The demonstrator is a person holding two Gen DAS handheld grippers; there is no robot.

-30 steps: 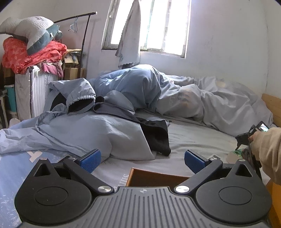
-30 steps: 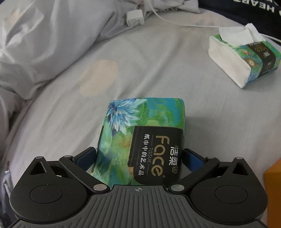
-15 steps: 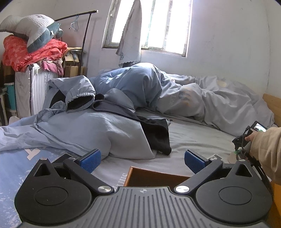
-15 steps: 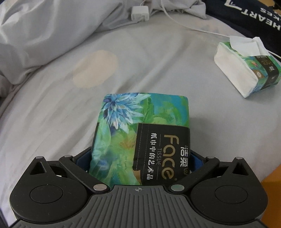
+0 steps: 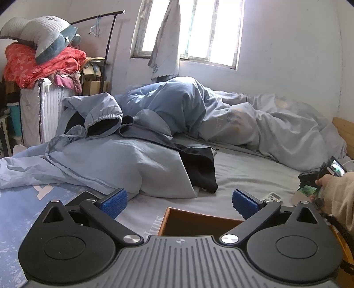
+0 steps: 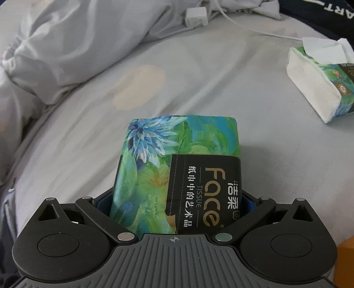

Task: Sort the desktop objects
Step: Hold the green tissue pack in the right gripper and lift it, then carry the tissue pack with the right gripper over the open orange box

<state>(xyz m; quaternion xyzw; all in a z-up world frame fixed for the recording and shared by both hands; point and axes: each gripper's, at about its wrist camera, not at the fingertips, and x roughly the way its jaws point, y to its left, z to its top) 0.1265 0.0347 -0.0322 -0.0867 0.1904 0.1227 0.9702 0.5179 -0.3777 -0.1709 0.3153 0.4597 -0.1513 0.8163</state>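
Observation:
In the right wrist view a sealed green and blue "Face" tissue pack [image 6: 177, 172] sits between the fingers of my right gripper [image 6: 177, 199], which is shut on its near end and holds it above the grey bedsheet [image 6: 254, 93]. An opened tissue pack [image 6: 320, 88] with a sheet sticking out lies at the far right. My left gripper [image 5: 179, 200] stands open with nothing between its blue pads, just over the rim of a brown box [image 5: 199, 219]. At the right edge of the left wrist view a person's sleeved hand [image 5: 336, 195] holds the other gripper.
A white charger and cable [image 6: 197, 16] lie at the top of the sheet. Crumpled grey-blue quilts and a jacket [image 5: 137, 133] cover the bed. A small remote [image 5: 273, 196] lies near the box. A suitcase with piled bedding [image 5: 42, 71] stands at the far left.
My right gripper has closed in on the sealed tissue pack and lifted it slightly off the sheet. The left gripper has stayed nearly still and open.

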